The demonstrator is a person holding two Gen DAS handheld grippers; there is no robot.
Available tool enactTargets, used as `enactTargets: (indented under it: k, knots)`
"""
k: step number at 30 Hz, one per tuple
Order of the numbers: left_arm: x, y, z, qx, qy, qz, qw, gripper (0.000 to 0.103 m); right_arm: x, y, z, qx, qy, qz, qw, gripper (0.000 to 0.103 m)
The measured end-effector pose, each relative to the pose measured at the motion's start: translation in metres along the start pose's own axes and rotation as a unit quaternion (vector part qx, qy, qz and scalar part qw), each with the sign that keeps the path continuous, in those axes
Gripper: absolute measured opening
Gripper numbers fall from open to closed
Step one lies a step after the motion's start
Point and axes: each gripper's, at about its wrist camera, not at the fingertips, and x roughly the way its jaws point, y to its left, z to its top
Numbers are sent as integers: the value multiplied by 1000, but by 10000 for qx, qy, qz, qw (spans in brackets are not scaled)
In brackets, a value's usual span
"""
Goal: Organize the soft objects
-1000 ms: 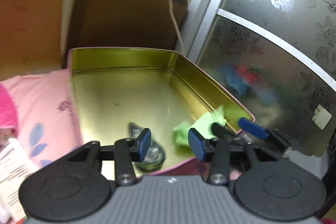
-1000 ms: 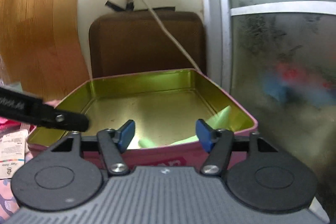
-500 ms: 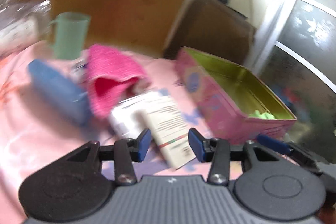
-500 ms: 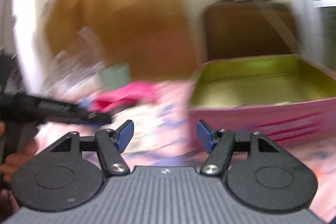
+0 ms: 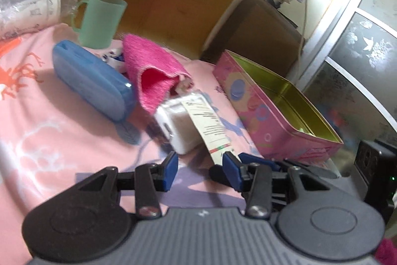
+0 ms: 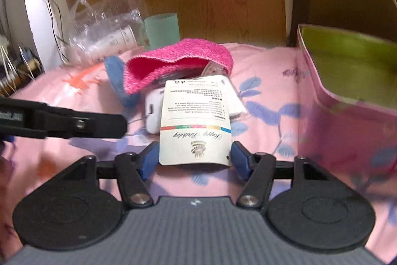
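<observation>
Pink knit pouch (image 6: 178, 61) | beyond right fingers (image 6: 239, 160) | closing, untouched

The bed sheet (image 5: 62, 121) is pale pink with blue leaf prints and orange-red branching marks. The fuzzy cloth (image 5: 151, 71) is hot pink, the case (image 5: 91, 83) blue, the mug (image 5: 99, 19) mint green. The tin (image 5: 268, 121) is pink outside with blue circles, yellow-green inside
</observation>
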Motion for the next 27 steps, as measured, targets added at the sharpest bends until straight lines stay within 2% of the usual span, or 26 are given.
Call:
enactTargets:
  k: [2,5,8,9,10,14,18,19,20,23,25,27]
  knots:
    - [3,-2,-1,-66,68,-103,9999,52,-10,-4,-6,237,-49,164,9996,63]
    - [10,-10,-1,-70,171,-243,9995,53,-25,-5,-15,510,-143,283,9982,63]
    - [21,-22,-5,-9,325,-359,9988,46,-37,2,-24,427,-162,356,9983,63]
    - [25,-25,-6,2,381,-300,9988,38,-41,7,-28,359,-172,383,9985,63]
    - [28,-27,-8,10,423,-241,9988,25,-43,9,-31,311,-188,390,9986,63]
    - [29,-31,-11,-76,455,-272,9986,22,-49,12,-37,275,-256,275,9989,63]
    - [19,-53,1,189,239,-378,9988,19,-57,6,-34,327,-468,247,9981,63]
    - [19,-58,7,277,222,-465,9983,12,-62,6,-32,277,-582,204,9977,46]
    - [21,-65,13,339,237,-599,9973,10,-68,5,-28,201,-760,125,9968,15]
    - [31,-93,32,610,181,-816,9946,10,-78,-5,-14,95,-1055,-35,9944,16]
    - [39,-113,43,876,65,-924,9918,10,-81,-18,-4,72,-1242,-368,9915,16]
    - [48,-129,53,1002,26,-940,9905,10,-84,-34,2,279,-1327,-464,9897,16]
